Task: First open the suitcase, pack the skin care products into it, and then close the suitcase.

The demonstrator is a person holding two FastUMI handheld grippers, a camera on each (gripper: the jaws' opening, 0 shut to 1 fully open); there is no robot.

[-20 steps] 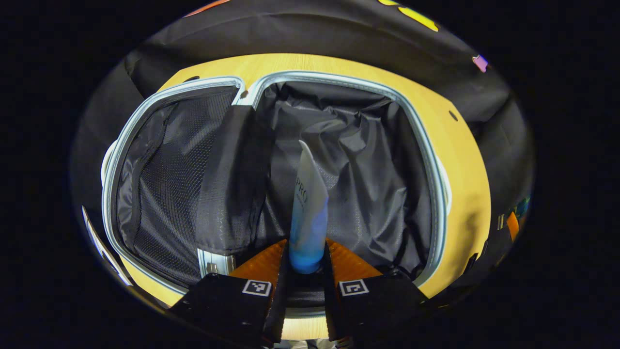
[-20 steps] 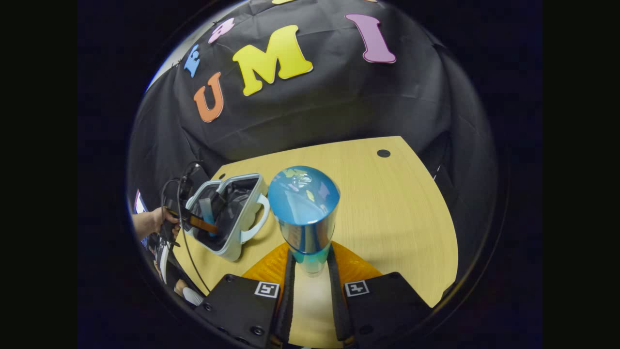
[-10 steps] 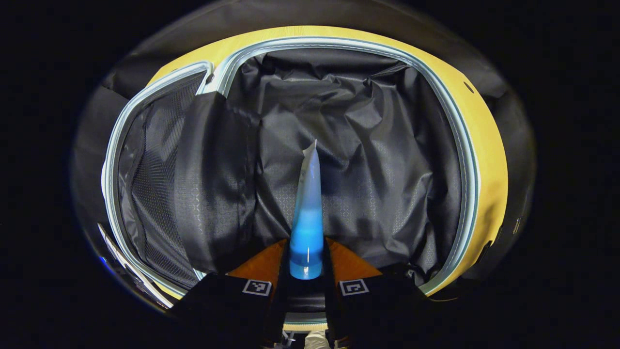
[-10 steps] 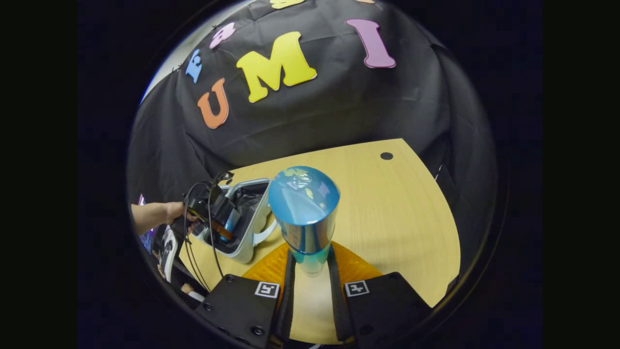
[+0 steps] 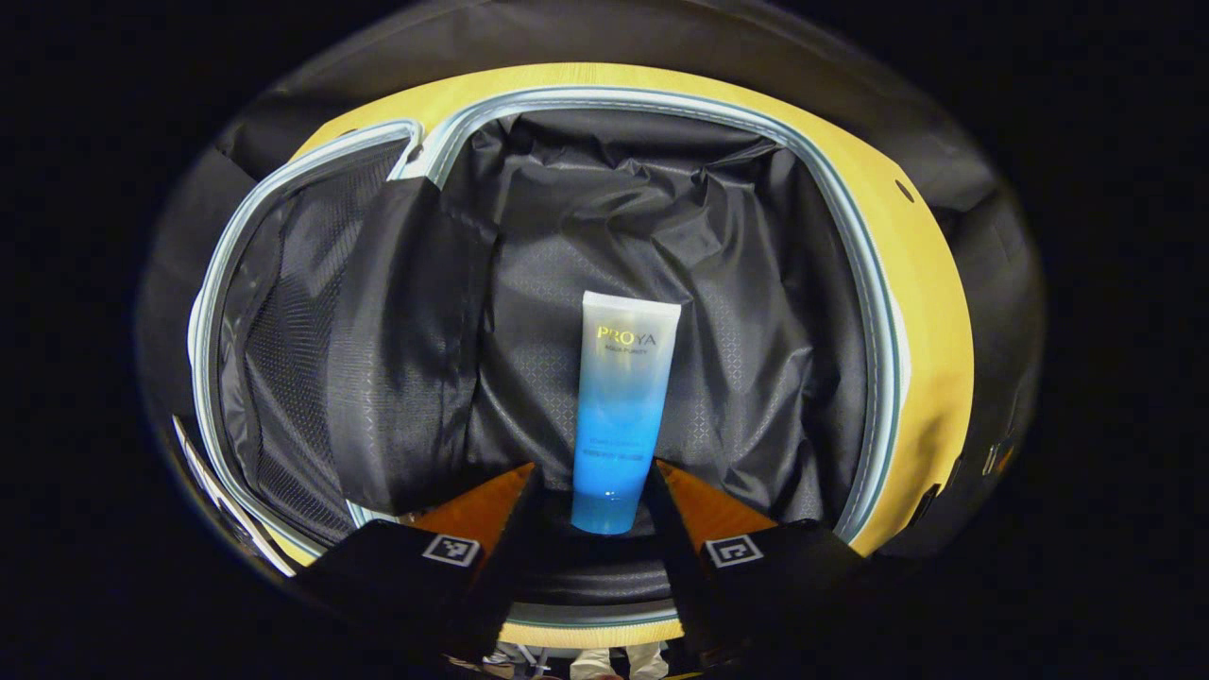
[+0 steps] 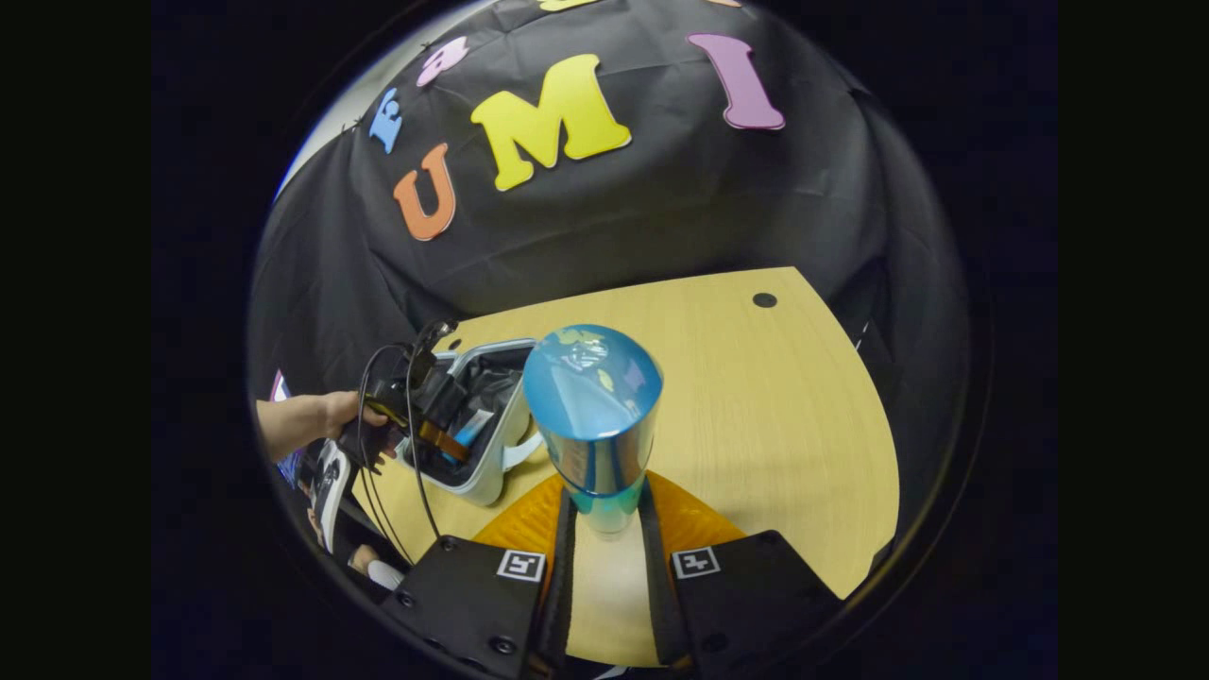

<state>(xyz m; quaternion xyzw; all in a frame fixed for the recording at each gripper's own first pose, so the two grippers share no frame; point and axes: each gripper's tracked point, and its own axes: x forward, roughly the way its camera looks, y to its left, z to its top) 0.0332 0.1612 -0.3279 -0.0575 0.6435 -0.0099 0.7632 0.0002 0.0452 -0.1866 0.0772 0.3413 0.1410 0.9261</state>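
Observation:
The light-blue suitcase (image 5: 878, 312) lies open on the table, its black lining crumpled. A white-to-blue tube (image 5: 619, 416) lies flat on the lining of the right half, cap end toward me. My left gripper (image 5: 591, 466) is open, its fingers spread on either side of the tube's cap end without pressing on it. In the right gripper view, my right gripper (image 6: 604, 501) is shut on an upright blue bottle (image 6: 593, 416) with a shiny top, held above the table. Farther left there, the suitcase (image 6: 491, 477), the left gripper (image 6: 444, 442) and the hand (image 6: 302, 420) holding it appear.
The suitcase's left half (image 5: 283, 331) is covered by a black mesh divider. The yellow wooden table (image 6: 774, 406) stretches right of the suitcase, with a small dark hole (image 6: 764, 299) near its far edge. Black cloth walls close in behind.
My left gripper has opened and let go of the tube, which has turned from edge-on to lying flat on the lining. The right gripper still holds the bottle, hardly moved.

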